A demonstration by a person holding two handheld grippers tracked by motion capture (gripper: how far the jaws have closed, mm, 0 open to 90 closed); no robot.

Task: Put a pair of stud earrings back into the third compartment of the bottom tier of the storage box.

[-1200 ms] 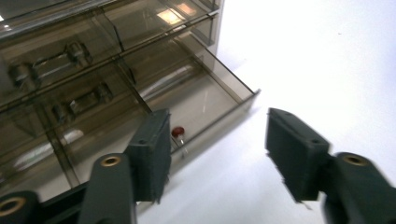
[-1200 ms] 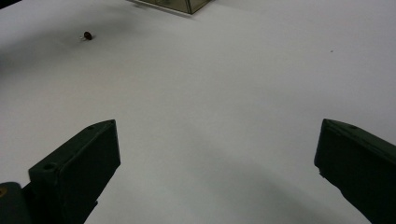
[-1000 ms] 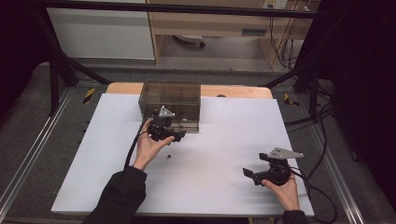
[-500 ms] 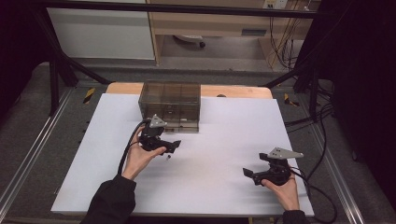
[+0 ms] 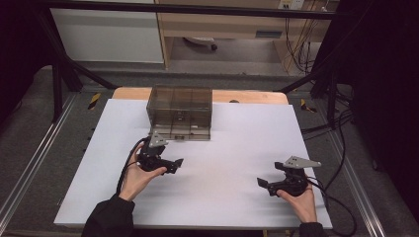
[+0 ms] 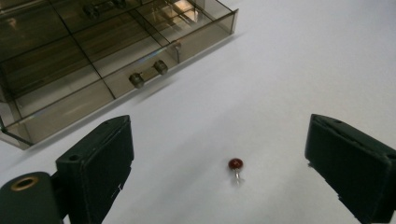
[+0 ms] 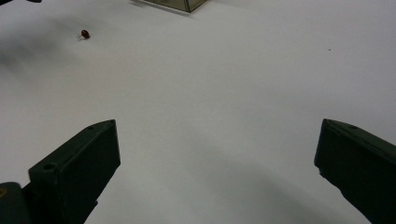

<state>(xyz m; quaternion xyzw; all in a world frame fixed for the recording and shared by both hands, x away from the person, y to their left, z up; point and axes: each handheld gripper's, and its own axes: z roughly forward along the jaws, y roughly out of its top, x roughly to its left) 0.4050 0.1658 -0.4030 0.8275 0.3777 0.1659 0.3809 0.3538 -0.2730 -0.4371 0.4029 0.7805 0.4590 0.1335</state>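
Note:
A smoky transparent drawer cabinet (image 5: pixel 180 112) stands at the back of the white table (image 5: pixel 232 143). In the left gripper view its lower drawer front carries a two-knob handle (image 6: pixel 148 73). A tiny red-headed pin (image 6: pixel 235 164) lies on the table just ahead of my left gripper (image 6: pixel 219 121), untouched. That gripper (image 5: pixel 173 163) is open; its jaws have just been opening and hold nothing. My right gripper (image 5: pixel 262 183) rests open at the near right, pointing left, with nothing between its jaws (image 7: pixel 218 123). The red pin (image 7: pixel 85 33) sits far off in the right gripper view.
The table's wooden back edge (image 5: pixel 247 96) shows behind the cabinet. Metal rails (image 5: pixel 29 168) run along both sides, and cables (image 5: pixel 341 197) trail off the right edge. A white cupboard (image 5: pixel 108 34) stands beyond the table.
The left hand has drawn back from the cabinet front toward the near side of the table. Its jaws stand wider than before. The right hand has not moved.

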